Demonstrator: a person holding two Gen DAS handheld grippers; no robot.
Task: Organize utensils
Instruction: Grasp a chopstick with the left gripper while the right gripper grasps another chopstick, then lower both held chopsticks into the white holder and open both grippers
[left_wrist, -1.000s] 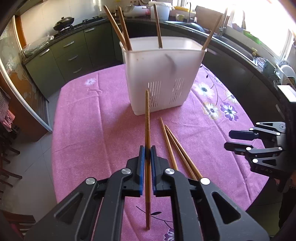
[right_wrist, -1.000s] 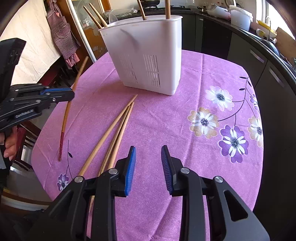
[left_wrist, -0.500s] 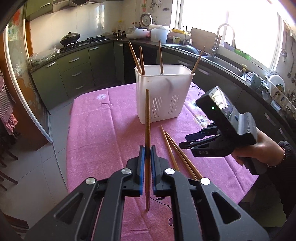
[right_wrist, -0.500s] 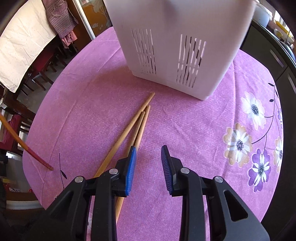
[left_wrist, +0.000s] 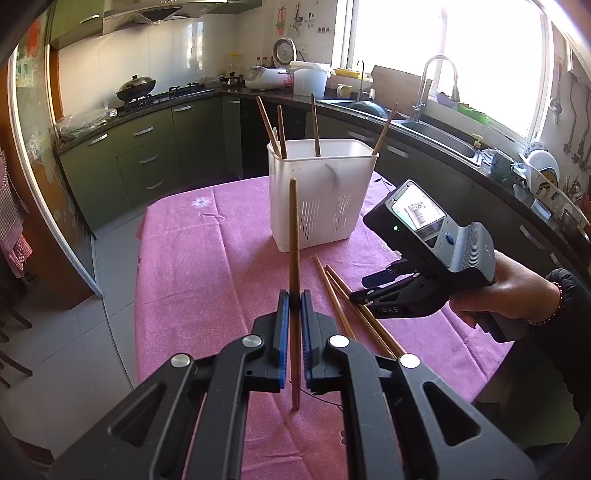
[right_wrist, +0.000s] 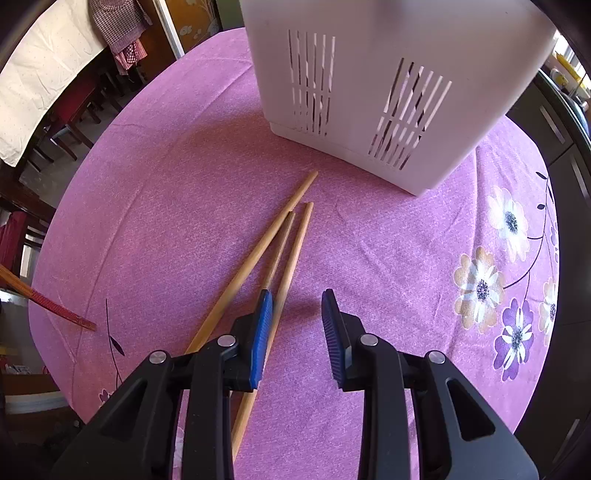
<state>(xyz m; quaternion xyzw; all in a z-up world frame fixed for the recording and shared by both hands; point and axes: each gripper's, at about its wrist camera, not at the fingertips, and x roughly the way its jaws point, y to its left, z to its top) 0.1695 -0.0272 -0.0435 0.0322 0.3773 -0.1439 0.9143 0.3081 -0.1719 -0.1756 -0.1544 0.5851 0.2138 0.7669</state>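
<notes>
My left fingers (left_wrist: 294, 297) were clamped tight on one dark chopstick (left_wrist: 293, 236), which ran straight up between the blue pads toward twelve o'clock, its lower end hanging above the pink cloth of the bench (left_wrist: 192, 266). In the right camera that same stick's reddish tip (right_wrist: 62, 312) poked in at nine o'clock, held clear of the cloth.

Past it, at twelve o'clock from my left hand, the white holder (left_wrist: 320, 192) stood upright on the bench with four chopsticks (left_wrist: 314, 125) leaning inside it, spread along the rim. Three pale chopsticks (left_wrist: 343, 295) lay loose on the cloth at about one o'clock, just beside the holder's foot but not touching it.

Farther right, my right hand (left_wrist: 509, 291) gripped its tool, whose fingers (right_wrist: 296, 312) pointed steeply down at the bench and stood narrowly parted with nothing between them. The left pad (right_wrist: 263, 325) sat over the loose sticks (right_wrist: 291, 254), which fanned away toward twelve o'clock; I could not tell whether it touched them. The holder's slotted wall (right_wrist: 388, 92) filled the view at one o'clock.
</notes>
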